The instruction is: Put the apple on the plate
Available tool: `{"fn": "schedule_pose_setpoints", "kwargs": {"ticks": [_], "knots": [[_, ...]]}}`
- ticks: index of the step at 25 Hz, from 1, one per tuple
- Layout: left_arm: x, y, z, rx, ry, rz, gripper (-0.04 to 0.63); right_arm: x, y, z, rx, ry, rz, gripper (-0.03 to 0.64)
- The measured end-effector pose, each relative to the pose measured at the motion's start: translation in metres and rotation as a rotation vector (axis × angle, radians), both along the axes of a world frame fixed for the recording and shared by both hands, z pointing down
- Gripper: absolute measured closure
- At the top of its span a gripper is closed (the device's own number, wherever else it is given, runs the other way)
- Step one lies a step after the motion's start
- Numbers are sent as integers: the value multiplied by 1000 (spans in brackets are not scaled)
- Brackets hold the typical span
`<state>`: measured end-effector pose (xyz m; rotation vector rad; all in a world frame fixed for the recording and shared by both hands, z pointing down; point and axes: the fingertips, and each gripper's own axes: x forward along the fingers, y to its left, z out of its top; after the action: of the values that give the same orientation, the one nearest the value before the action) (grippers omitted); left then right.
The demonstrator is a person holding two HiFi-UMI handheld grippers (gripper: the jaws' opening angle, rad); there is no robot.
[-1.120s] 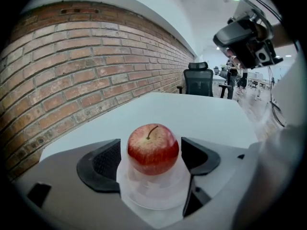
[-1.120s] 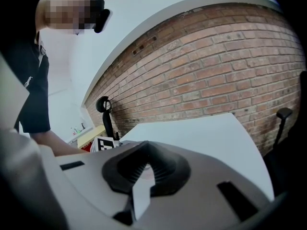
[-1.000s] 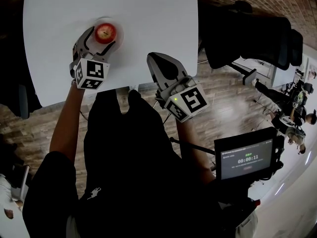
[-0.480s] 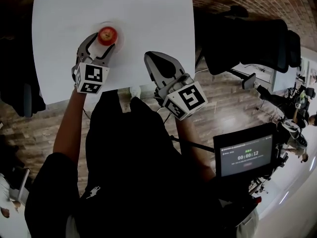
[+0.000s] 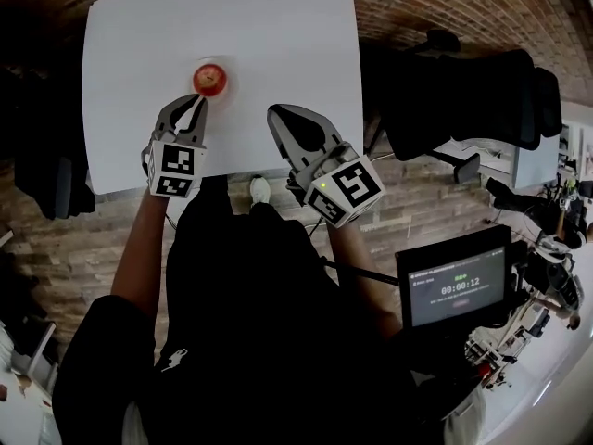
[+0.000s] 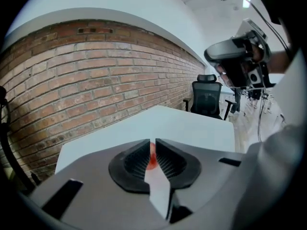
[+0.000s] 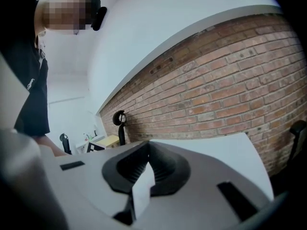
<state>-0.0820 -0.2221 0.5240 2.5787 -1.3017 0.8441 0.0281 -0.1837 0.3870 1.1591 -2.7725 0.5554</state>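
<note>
Apple [image 5: 209, 78], red with a yellowish patch, sits in the middle of the plate [image 5: 226, 74], a small white dish that hardly stands out from the white table [image 5: 287, 35] under it. The task's fruit is thus already on the plate and no gripper touches it.

The left gripper [image 5: 198, 103] points at the plate from the person's side, with its tips just short of the near rim and clear of the apple. Its jaws have just been closing and now stand almost together, with only a thin slit between the ribbed pads. Nothing is clamped between them. In the left gripper view a sliver of red from the apple shows through that slit, lying beyond the tips and not between the pads. The marker cube [image 5: 176, 170] on this gripper lies farther from the plate, toward the person.

The right gripper [image 5: 275, 112] is to the right of the plate, apart from it and slightly nearer the person. Its jaws are together at the tips and hold nothing.

Beyond the plate, on the side away from the person, a brick wall [image 6: 72, 75] runs behind the table. Far right of the plate stands a black office chair [image 5: 463, 91]. Well below the plate in the head view, a small lit screen [image 5: 459, 288] shows at the person's right side. A light shoe [image 5: 260, 190] shows on the wooden floor [image 5: 422, 207] between the two grippers' cubes.
</note>
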Motion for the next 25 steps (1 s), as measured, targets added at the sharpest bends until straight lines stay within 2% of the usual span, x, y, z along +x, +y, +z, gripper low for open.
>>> {"fn": "schedule_pose_setpoints", "kwargs": {"ticks": [14, 25], "knots": [[-8, 32, -50, 71, 22, -66, 588, -1, 16, -21, 74, -30, -65, 614], [3, 68, -109, 159, 90, -74, 588, 0, 35, -39, 131, -42, -98, 614]]}}
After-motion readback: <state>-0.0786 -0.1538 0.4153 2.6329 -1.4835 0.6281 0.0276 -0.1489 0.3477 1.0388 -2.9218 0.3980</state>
